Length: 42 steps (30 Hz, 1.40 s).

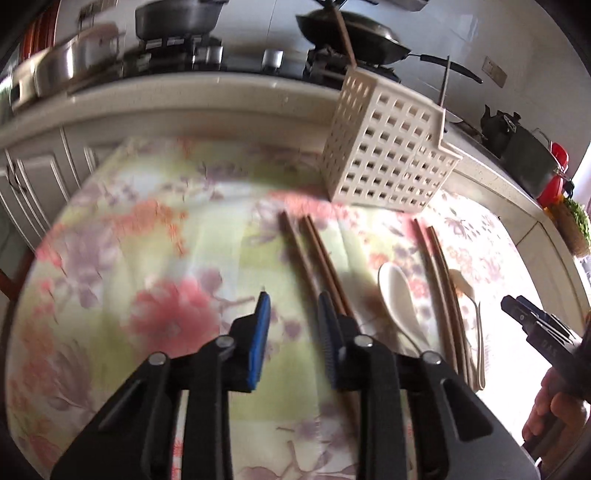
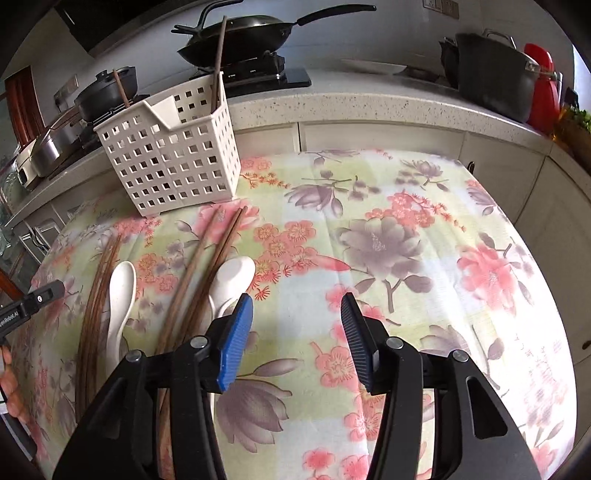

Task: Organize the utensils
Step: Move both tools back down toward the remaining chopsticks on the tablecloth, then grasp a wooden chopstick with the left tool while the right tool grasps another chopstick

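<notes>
A white perforated utensil caddy (image 1: 388,151) (image 2: 173,147) stands on the floral tablecloth with two brown chopsticks (image 2: 218,55) upright in it. On the cloth lie a left pair of brown chopsticks (image 1: 314,254) (image 2: 99,280), a white ceramic spoon (image 1: 399,295) (image 2: 120,295), a second chopstick pair (image 1: 439,280) (image 2: 207,266) and a second white spoon (image 1: 469,299) (image 2: 232,277). My left gripper (image 1: 293,306) is open and empty, just left of the left chopstick pair. My right gripper (image 2: 297,314) is open and empty, right of the second spoon; it also shows in the left wrist view (image 1: 517,306).
A stone countertop (image 2: 369,103) runs behind the table, carrying a stove with a black wok (image 2: 240,33), pots (image 2: 491,74), a steel pot (image 1: 74,55) and a red kettle (image 2: 543,85). White cabinets (image 1: 33,177) stand below it. The floral tablecloth (image 2: 406,258) stretches to the right.
</notes>
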### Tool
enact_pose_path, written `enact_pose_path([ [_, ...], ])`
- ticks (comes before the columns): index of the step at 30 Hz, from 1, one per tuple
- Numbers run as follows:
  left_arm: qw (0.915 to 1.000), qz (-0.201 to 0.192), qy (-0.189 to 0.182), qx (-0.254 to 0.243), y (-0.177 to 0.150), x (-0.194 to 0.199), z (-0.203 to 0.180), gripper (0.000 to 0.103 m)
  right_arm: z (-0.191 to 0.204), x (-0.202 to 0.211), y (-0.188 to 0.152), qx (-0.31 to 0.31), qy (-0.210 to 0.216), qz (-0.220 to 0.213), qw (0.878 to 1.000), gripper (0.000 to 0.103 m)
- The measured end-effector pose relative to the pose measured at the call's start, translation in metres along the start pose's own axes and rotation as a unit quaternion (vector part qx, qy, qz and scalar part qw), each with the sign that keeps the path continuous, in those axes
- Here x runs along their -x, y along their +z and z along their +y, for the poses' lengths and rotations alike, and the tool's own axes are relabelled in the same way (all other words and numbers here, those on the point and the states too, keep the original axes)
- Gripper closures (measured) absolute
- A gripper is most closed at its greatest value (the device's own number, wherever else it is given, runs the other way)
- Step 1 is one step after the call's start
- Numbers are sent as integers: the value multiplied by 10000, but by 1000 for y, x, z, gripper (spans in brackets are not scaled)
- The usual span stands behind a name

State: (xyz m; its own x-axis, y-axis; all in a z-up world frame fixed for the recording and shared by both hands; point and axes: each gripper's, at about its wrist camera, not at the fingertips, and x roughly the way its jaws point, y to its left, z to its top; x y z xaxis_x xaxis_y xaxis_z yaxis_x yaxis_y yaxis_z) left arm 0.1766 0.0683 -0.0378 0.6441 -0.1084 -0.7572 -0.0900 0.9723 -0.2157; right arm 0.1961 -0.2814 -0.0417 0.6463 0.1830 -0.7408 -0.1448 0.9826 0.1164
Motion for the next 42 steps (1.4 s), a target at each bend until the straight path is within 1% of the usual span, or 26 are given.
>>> enact_pose_path([
  [4, 9999, 111, -2, 25, -4, -13, 0, 88, 6, 0, 1, 35, 122, -52, 9999, 56],
  [8, 9998, 173, -8, 35, 1, -26, -11, 88, 23, -5, -1, 214, 233, 3, 9995, 56],
  [11, 9998, 207, 8, -30, 5, -32, -19, 88, 27, -10, -1, 230, 242, 39, 9994, 56],
  [14, 9991, 312, 210, -181, 7, -43, -26, 89, 28, -12, 1, 216, 235, 56, 9995, 58],
  [15, 9989, 279, 288, -242, 7, -44, -27, 92, 30, -13, 2, 233, 212, 49, 9995, 58],
  [16, 9983, 257, 392, -348, 8, -45, -30, 94, 31, -13, 4, 239, 208, 44, 9995, 58],
  [19, 9972, 250, 503, -489, 9, -47, -33, 94, 38, -14, 11, 287, 210, 17, 9994, 59],
  [22, 9974, 248, 490, -478, 9, -47, -30, 94, 48, -17, 20, 355, 234, -4, 9991, 65],
  [24, 9975, 247, 467, -459, 9, -47, -29, 94, 55, -23, 28, 417, 250, 32, 9988, 66],
  [27, 9976, 256, 463, -454, 10, -47, -27, 94, 58, -44, 43, 346, 224, 232, 9989, 68],
  [29, 9977, 258, 450, -445, 10, -47, -27, 94, 58, -57, 50, 324, 136, 356, 9987, 72],
  [32, 9979, 239, 420, -432, 9, -47, -26, 94, 57, -69, 52, 285, 198, 509, 9981, 74],
  [34, 9979, 220, 414, -441, 9, -47, -26, 94, 57, -74, 52, 300, 129, 554, 9979, 74],
  [36, 9980, 213, 402, -437, 8, -47, -26, 94, 57, -78, 50, 248, 305, 620, 9973, 74],
  [38, 9981, 205, 381, -432, 8, -47, -25, 94, 58, -80, 50, 316, 201, 611, 9974, 74],
  [42, 9984, 199, 333, -403, 8, -47, -24, 94, 54, -80, 51, 309, 152, 612, 9975, 76],
])
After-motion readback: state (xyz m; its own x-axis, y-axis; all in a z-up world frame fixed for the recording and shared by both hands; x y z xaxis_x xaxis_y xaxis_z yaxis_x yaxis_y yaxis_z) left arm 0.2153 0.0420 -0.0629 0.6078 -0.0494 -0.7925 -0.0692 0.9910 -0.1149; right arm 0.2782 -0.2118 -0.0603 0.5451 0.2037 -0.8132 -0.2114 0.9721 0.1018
